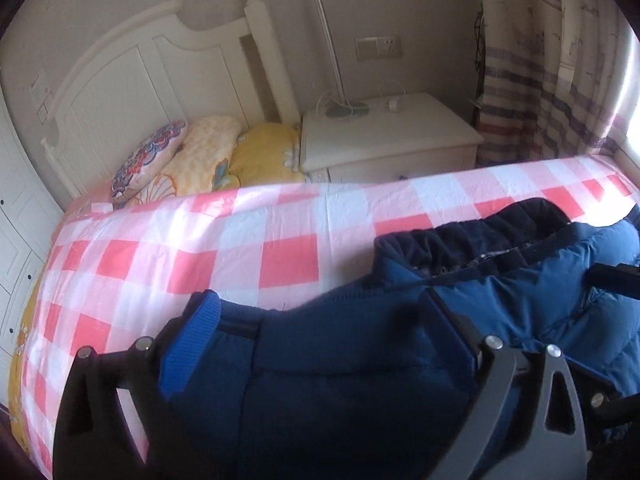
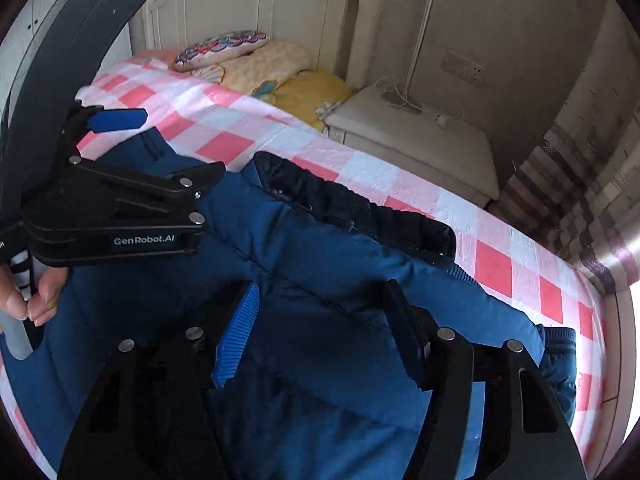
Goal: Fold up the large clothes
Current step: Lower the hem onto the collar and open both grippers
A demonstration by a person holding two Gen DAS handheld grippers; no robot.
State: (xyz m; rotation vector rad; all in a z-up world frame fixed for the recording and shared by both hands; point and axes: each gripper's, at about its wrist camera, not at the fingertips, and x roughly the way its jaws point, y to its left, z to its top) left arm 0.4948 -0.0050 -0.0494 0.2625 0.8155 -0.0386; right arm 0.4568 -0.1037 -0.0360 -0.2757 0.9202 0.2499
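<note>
Only the right wrist view shows the person's hand [image 2: 38, 300] on a grip at the left, with the left gripper [image 2: 140, 152] seen from the side above the jacket; the left wrist view alone shows the striped curtain [image 1: 560, 92] in full by the bright window.

The blue padded jacket [image 1: 360, 360] lies on the bed [image 1: 248, 248], which is covered in a pink-and-white checked sheet, at the near edge and toward the window end. Its dark fleece collar [image 2: 360, 208] points toward the far edge; quilted seams run across the body.

The left gripper [image 1: 324, 328] has its jaws spread wide over the jacket, nothing pinched. The right gripper [image 2: 320, 320] also stands parted, fabric below but not clamped.

Pillows [image 1: 192, 152] sit at the headboard [image 1: 152, 68] end. Past the far edge stands a white nightstand [image 1: 384, 136] with a thin lamp [image 2: 416, 48].
</note>
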